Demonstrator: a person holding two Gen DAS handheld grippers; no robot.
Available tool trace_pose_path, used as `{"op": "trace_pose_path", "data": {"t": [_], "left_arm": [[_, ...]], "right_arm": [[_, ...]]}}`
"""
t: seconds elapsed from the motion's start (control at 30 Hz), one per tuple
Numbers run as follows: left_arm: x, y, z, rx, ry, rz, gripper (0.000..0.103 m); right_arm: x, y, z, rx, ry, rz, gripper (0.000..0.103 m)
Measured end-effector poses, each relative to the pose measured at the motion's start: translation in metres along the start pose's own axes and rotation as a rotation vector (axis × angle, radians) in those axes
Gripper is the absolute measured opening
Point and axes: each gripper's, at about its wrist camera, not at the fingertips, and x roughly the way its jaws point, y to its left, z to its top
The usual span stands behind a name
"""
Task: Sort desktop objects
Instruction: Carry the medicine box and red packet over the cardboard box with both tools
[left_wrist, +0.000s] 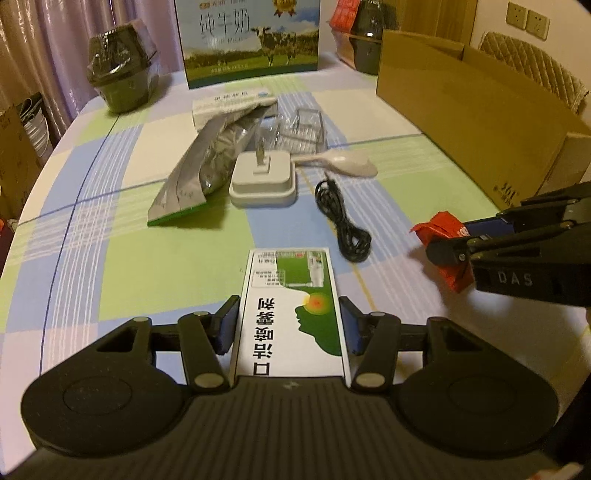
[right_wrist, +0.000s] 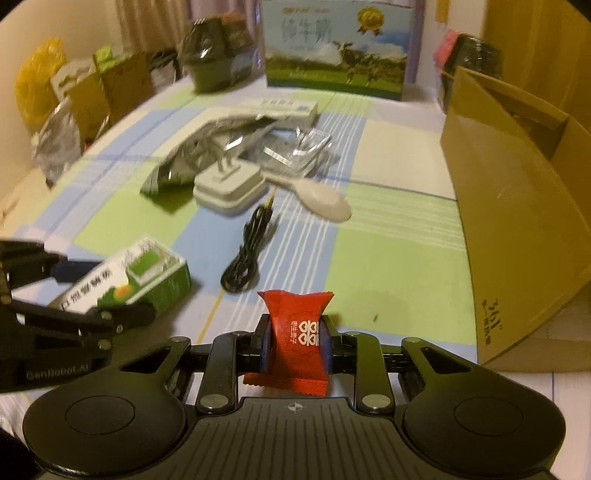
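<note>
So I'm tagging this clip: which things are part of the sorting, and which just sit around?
Part of the job: green-and-white box in left gripper; red packet in right gripper; black cable; white charger; white spoon; foil pouches; cardboard box.

Lying about: milk carton; wrapped dark pot.

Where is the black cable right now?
The black cable lies coiled on the checked tablecloth mid-table, just right of the white charger base and below the white spoon; in the right wrist view it sits ahead of the red packet.
</note>
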Motion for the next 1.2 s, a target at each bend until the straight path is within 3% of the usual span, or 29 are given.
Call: {"op": "trace_pose_path", "data": {"t": [0.23,0.5,0.8,1.2], "left_arm": [[-0.010,-0.014,0.008,0.033,-0.026,-0.011,0.050],[0.013,-0.014,-0.006,0.024,0.061,-0.032,0.051],[0.024,-0.015,-0.003,0.019,0.064,-0.020,0.050],[-0.006,-0.017,0.015,0.012,-0.013,-0.025,0.050]], "right_arm": [[-0.011,-0.002,0.005,0.017,-0.032,-0.001,0.023],[-0.007,-0.008,-0.001,0.035,0.006,0.013,0.023],[0.000,-0.007,0.000,0.033,0.023,0.024,0.023],[-0.025,-0.013,0.011,0.080,-0.062,0.040,0.023]]}}
